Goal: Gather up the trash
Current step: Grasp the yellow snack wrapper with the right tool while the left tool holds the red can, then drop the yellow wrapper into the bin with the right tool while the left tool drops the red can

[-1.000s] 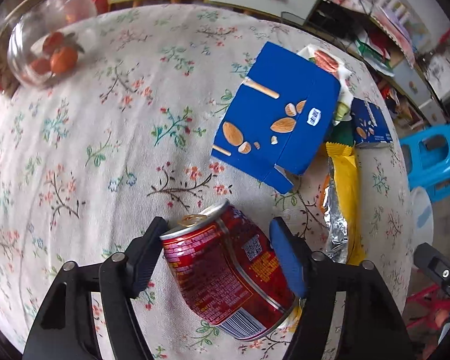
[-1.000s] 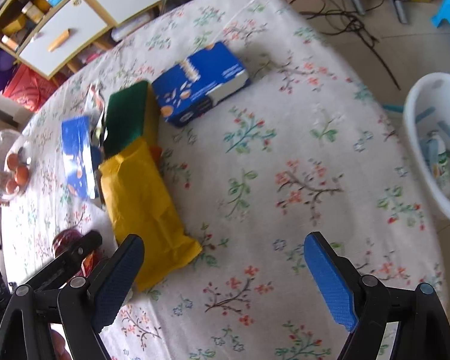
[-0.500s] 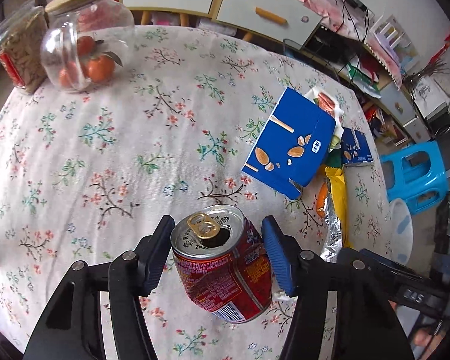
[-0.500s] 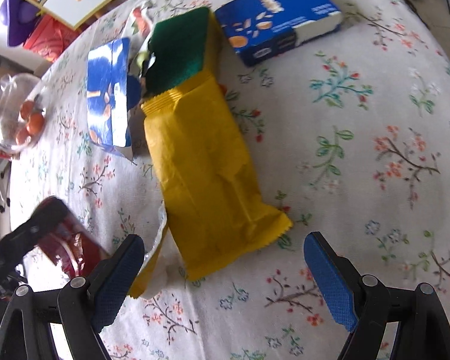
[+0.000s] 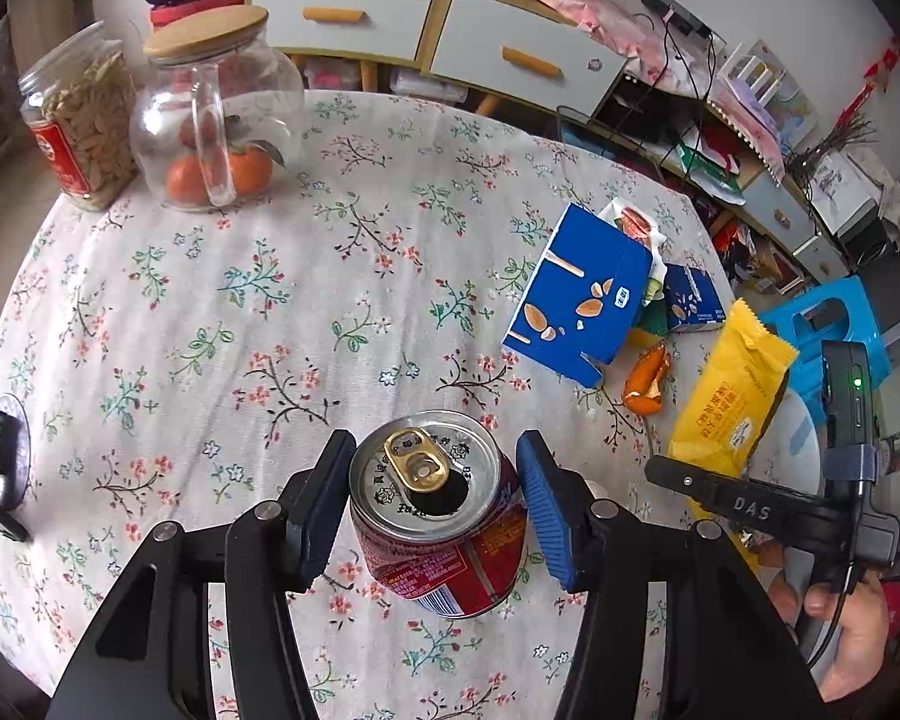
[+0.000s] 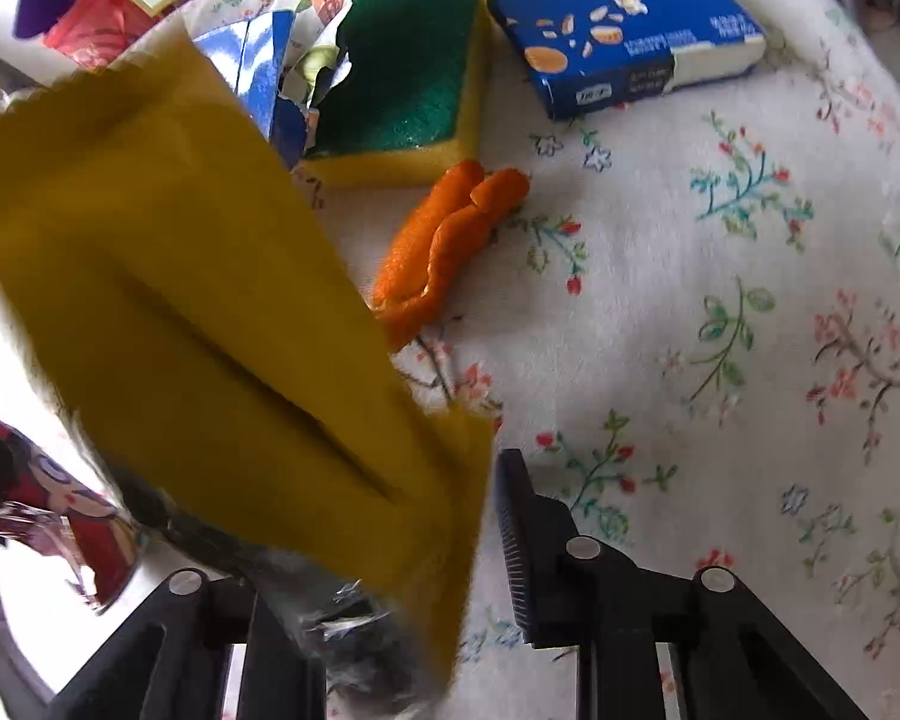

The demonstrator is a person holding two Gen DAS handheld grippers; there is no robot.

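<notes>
Left wrist view: the left gripper (image 5: 435, 510) pinches an upright red can (image 5: 441, 519), its base hidden, above the table (image 5: 222, 312).

Right wrist view: the right gripper (image 6: 390, 540), its left finger hidden, clamps a blurred yellow wrapper (image 6: 210, 312) beside the peel (image 6: 444, 246).

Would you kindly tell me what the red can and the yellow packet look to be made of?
Red can: thin metal, likely aluminium; shiny silver lid, gold pull tab, dented printed wall. Yellow packet: flexible plastic film, probably foil-lined; crimped serrated edge, silvery inside showing.
</notes>
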